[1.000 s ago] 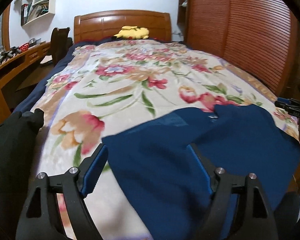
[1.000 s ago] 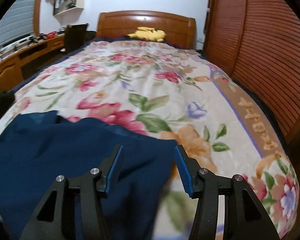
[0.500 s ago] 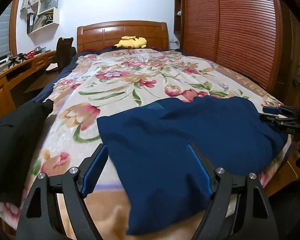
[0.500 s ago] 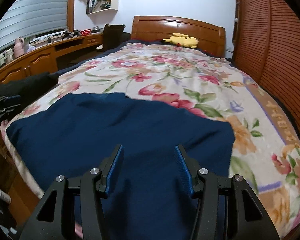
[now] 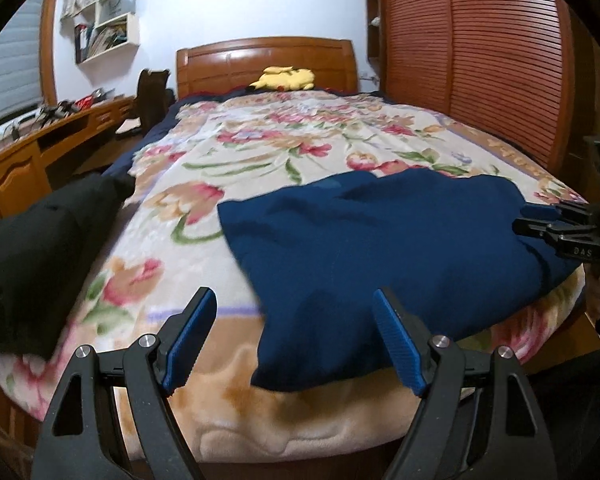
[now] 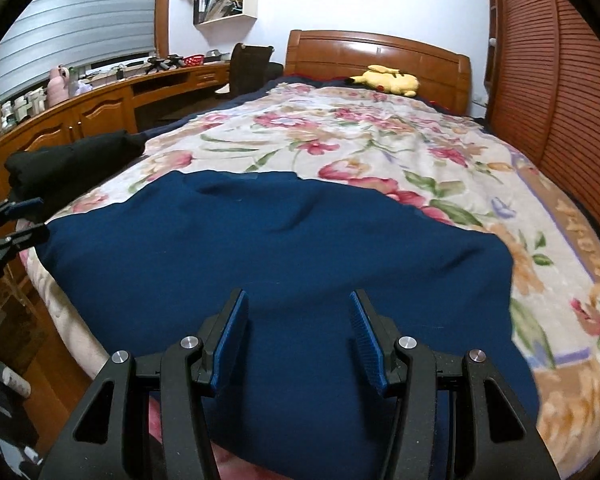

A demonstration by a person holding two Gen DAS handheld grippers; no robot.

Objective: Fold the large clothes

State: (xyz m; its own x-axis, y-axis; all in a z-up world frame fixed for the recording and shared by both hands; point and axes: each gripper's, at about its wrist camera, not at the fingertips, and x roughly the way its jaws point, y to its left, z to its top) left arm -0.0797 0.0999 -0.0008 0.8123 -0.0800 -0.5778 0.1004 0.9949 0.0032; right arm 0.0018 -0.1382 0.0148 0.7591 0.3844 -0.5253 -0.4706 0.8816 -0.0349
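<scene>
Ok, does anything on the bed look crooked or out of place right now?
The blue garment lies askew, its near edge hanging over the foot of the floral blanket, with some wrinkles near its far edge. A black garment sits bunched at the bed's left side. Nothing looks spilled or damaged.

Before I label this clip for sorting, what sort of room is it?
A bedroom, most likely: a bed with a wooden headboard, a yellow soft toy at its head, and a built-in desk along the wall.

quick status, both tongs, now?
Left tongs: open, nothing held, over the edge of the navy garment.
Right tongs: open, nothing held, above it.
</scene>
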